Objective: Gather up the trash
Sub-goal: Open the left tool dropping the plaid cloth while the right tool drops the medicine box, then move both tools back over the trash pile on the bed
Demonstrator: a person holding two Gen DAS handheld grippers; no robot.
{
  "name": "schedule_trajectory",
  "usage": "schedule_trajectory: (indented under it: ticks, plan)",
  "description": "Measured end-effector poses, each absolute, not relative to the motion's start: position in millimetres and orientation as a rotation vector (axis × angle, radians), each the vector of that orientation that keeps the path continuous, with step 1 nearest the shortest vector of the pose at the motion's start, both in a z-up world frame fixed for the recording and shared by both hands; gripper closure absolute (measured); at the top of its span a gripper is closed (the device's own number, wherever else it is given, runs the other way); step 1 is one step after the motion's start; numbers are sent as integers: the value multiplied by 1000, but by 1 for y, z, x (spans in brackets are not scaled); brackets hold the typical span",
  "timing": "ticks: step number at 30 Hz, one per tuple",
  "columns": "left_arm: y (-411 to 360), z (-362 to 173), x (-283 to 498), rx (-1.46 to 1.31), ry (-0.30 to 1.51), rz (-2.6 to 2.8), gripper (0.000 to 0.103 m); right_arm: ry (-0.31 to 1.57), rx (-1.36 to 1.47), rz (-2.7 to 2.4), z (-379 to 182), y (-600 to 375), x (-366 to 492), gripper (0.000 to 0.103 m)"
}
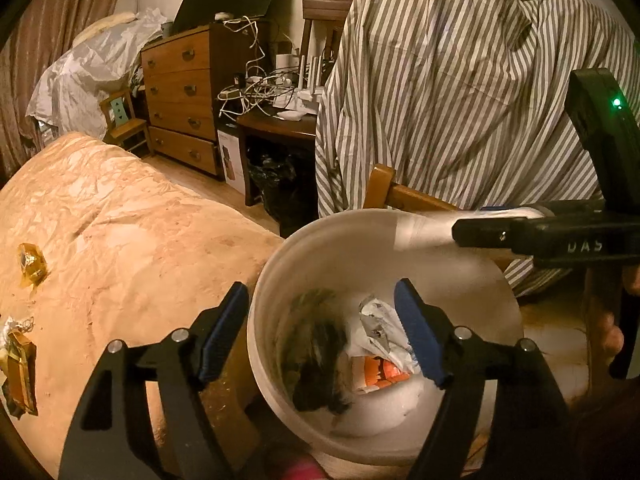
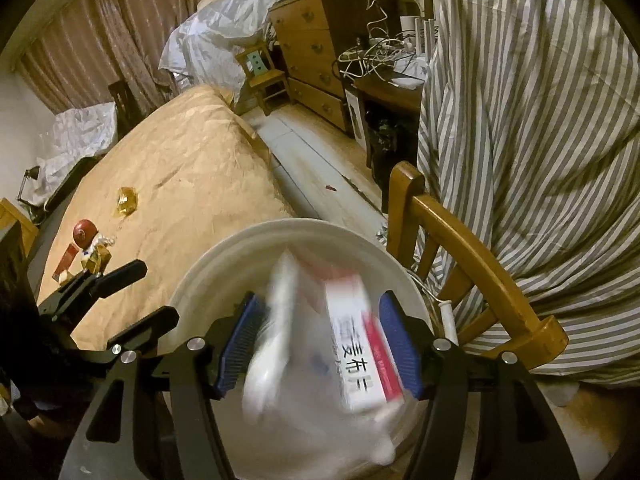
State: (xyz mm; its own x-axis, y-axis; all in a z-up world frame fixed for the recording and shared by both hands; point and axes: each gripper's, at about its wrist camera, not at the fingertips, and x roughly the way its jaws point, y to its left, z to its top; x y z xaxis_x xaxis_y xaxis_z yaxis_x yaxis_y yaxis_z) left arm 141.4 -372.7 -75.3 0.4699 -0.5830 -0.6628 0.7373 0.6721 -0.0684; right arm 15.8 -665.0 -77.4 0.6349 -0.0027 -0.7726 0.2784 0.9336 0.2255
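Observation:
A white bucket [image 1: 460, 276] stands beside the bed with crumpled paper [image 1: 380, 328], an orange pack and a dark, blurred clump [image 1: 316, 344] inside. My left gripper [image 1: 324, 328] hangs open over it with nothing between its fingers. My right gripper [image 2: 320, 344] is above the same bucket [image 2: 224, 256]. Between its blue pads are a white box with a red stripe [image 2: 356, 352] and a white plastic bag [image 2: 304, 412], both blurred; the pads do not seem to press on them. On the bedspread lie a gold wrapper [image 2: 127, 200], a red round thing [image 2: 84, 232] and more wrappers [image 1: 18, 368].
A wooden chair [image 2: 472, 248] draped in striped cloth [image 2: 540, 120] stands right behind the bucket. A dresser [image 1: 180, 92], a desk with tangled cables [image 1: 260, 92] and a black bag [image 1: 276, 184] line the far wall. The tan bedspread [image 1: 140, 220] fills the left.

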Motion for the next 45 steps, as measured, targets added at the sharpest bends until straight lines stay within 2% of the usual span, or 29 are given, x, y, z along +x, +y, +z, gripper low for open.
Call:
schedule_trajectory:
  ticks: [16,26,41,45]
  plan:
    - [-336,-73,143,194,714,-775,31,794,300,-103,-52,-633,13,38]
    - [-194,-78,170,70,720,-557,31,762,221,144,-52,-502,60,35]
    - [55,-140,228,-142,822,-124,31,904,254,407,-107,-335,149,34]
    - [84,-148,229,-187,823,-85,31,942,314,466,-118,-294,185,34]
